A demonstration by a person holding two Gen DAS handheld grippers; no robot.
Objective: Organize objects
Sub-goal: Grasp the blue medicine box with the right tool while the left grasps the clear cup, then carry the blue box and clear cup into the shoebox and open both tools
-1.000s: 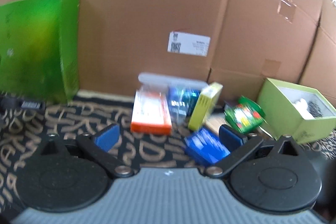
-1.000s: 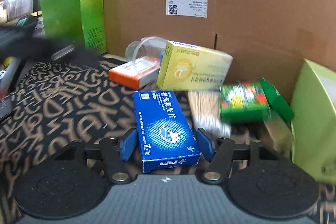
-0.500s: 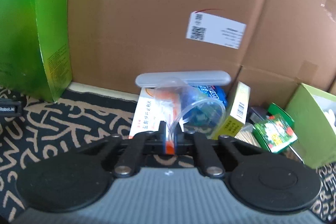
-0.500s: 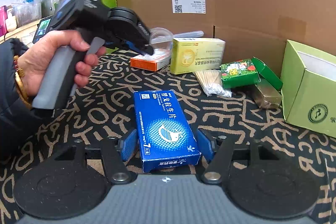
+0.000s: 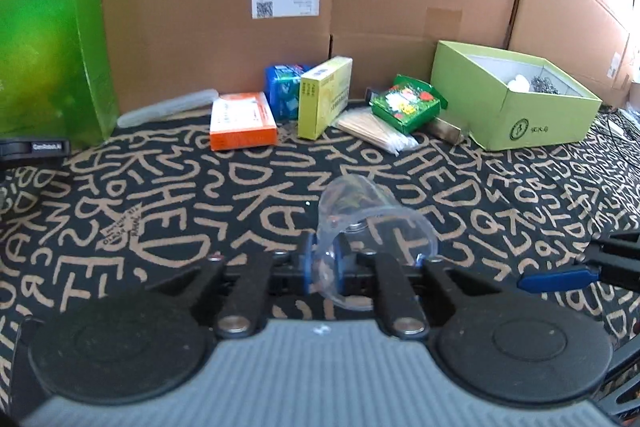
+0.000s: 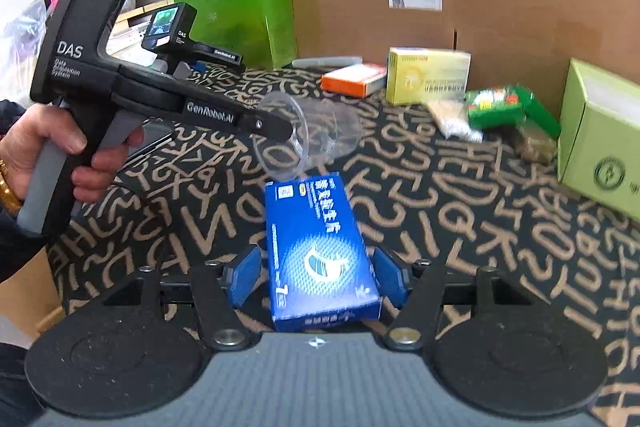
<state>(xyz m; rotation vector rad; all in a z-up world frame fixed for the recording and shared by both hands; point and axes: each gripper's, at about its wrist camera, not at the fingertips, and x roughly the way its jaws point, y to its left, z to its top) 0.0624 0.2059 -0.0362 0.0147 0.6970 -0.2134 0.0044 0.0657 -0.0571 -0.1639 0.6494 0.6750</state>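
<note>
The left tongs (image 5: 322, 267) are pinched nearly shut on the rim wall of a clear cup (image 5: 360, 223), which hangs sideways above the bench (image 5: 160, 195), mouth toward the camera. The right tongs (image 6: 316, 273) stand wide around a blue box (image 6: 320, 251), pads just off its sides, not gripping.

Thin plastic held by one edge could buckle or slip free if squeezed harder or swung fast (it looks flimsy).

The right view shows the hand (image 6: 48, 155) on the left handle and the cup just ahead of the box. Only the left view looks into the open green box (image 5: 516, 99) far right of its tongs, perhaps the cup's home.
</note>
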